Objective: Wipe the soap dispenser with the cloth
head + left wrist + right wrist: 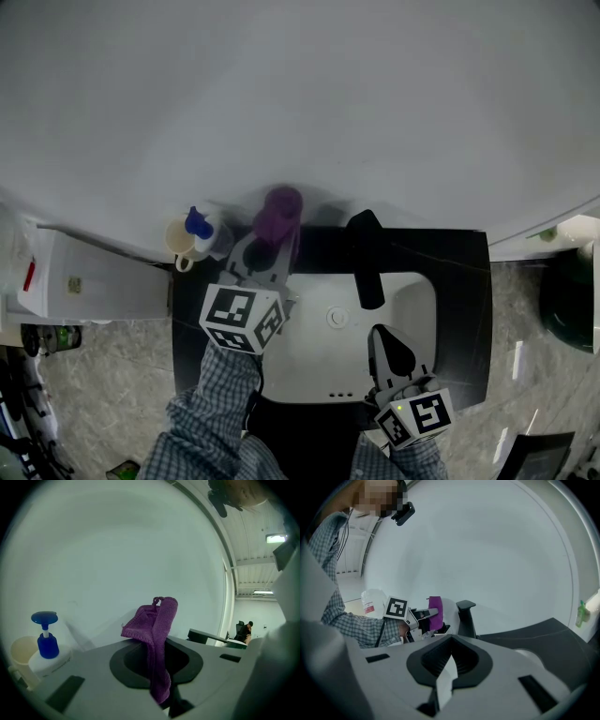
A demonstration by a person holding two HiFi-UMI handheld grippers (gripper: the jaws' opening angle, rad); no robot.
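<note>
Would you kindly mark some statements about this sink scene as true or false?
1. The left gripper holds the purple cloth in its fingers. True.
2. The cloth is touching the soap dispenser. False: the dispenser stands apart, to the cloth's left.
3. The right gripper hovers over the white basin with nothing between its fingers. True.
4. The dispenser's pump is red. False: it is blue.
5. A beige cup stands beside the dispenser. True.
</note>
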